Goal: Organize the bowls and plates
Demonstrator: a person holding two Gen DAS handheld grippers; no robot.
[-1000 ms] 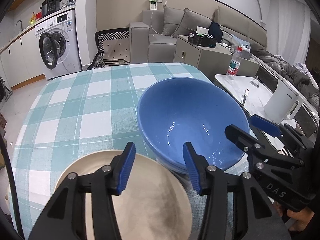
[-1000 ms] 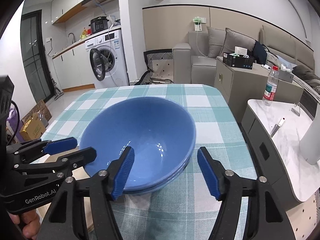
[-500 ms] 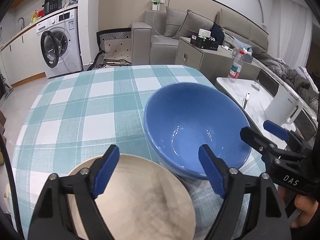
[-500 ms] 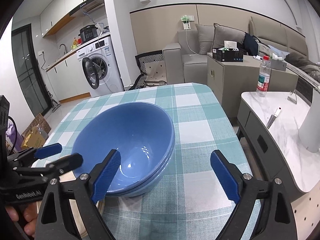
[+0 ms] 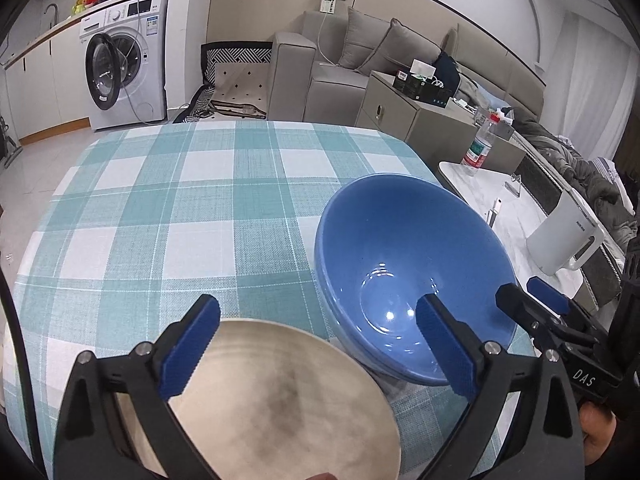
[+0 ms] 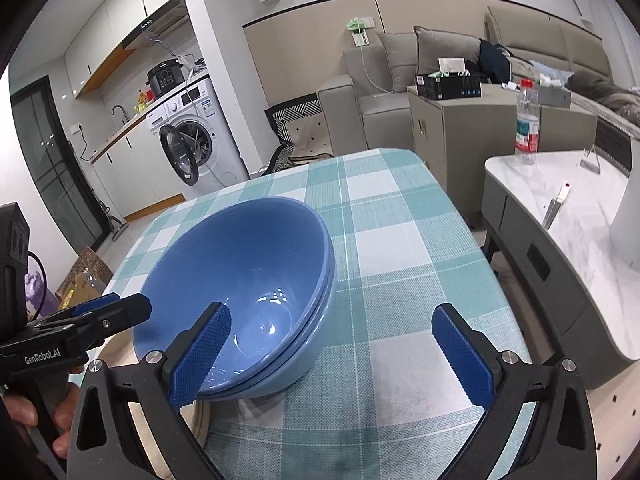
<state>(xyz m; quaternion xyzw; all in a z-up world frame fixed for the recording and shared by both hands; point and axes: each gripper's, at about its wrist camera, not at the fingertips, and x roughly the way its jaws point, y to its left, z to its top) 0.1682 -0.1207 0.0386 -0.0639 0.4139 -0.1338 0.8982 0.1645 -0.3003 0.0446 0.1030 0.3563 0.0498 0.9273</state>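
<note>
Both grippers, left (image 5: 318, 348) and right (image 6: 332, 354), are opening, empty. Blue bowls (image 5: 408, 272) sit stacked beside a beige plate (image 5: 280, 400) on the checked surface (image 5: 168, 208).

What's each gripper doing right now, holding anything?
Left gripper: jaws opening, nothing held, above the beige plate.
Right gripper: jaws opening, nothing held, beside the blue bowls.

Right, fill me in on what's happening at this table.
A person is sorting dishes with a hand-held gripper in each hand. The blue bowls sit nested in a stack on the checked tablecloth, with a beige plate right beside them. Both the left hand-held gripper and the right hand-held gripper are opening wide and grip nothing; the bowls and plate rest on the table on their own.
</note>
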